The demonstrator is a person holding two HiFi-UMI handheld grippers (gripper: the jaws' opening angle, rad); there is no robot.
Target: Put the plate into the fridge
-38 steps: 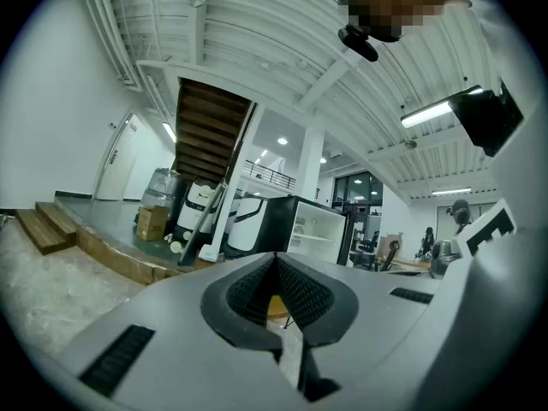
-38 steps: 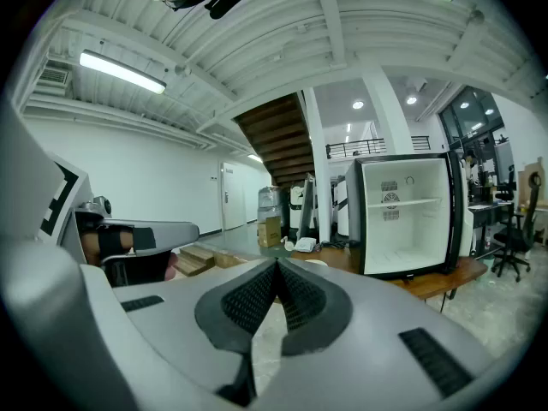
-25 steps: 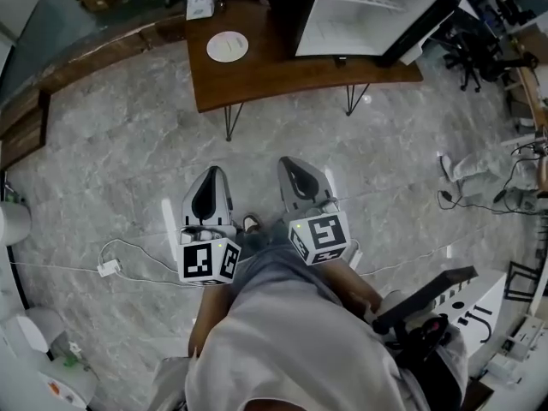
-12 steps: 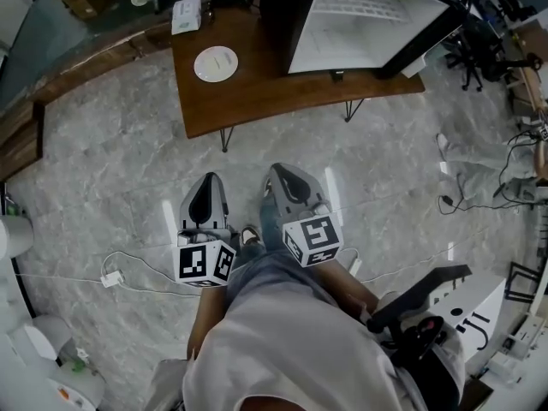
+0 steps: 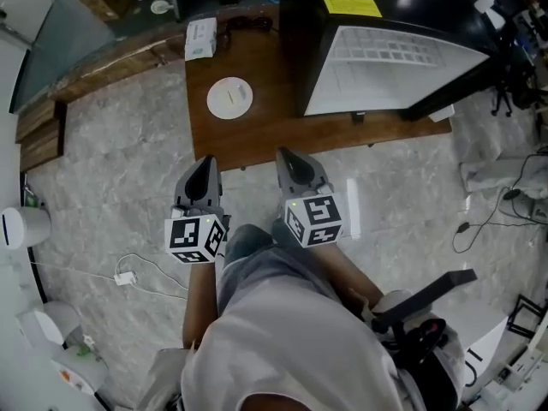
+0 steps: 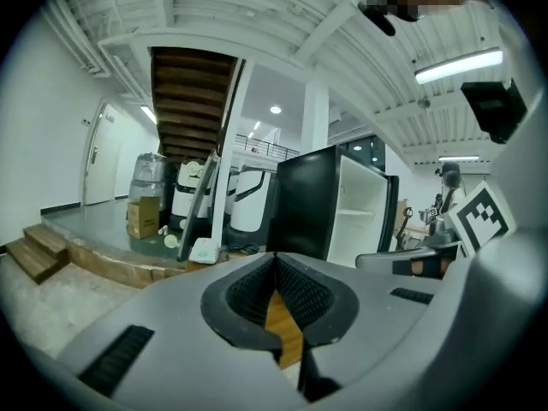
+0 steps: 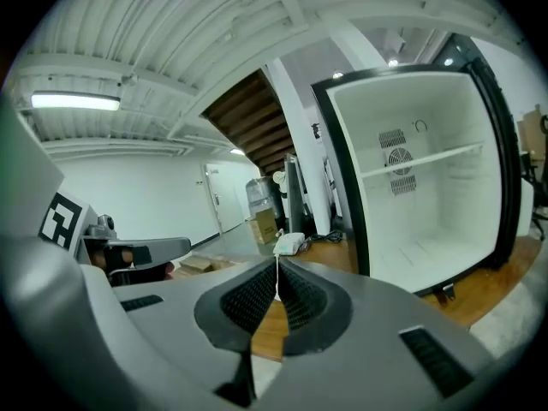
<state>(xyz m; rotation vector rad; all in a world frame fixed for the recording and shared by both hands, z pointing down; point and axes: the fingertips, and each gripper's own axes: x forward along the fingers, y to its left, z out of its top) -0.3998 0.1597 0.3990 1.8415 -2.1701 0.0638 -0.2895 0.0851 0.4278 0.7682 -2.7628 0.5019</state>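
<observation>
Head view looks down; 2 gripper views face fridge (image 7: pixel 428 195).

The top of the fridge (image 5: pixel 385 24) is cut off by the head view's top edge. The words on its yellow label (image 5: pixel 351 5) are too small to read. The fridge hides the back of the table (image 5: pixel 257 135). The plate (image 5: pixel 229 98) has a thin mark in the middle, too small to tell. The print on the white box (image 5: pixel 200 38) is too small too. The person's body (image 5: pixel 291 341) hides the floor under it. In the left gripper view, the left gripper (image 6: pixel 275 264) hides the low part of the fridge and most of the table.
</observation>
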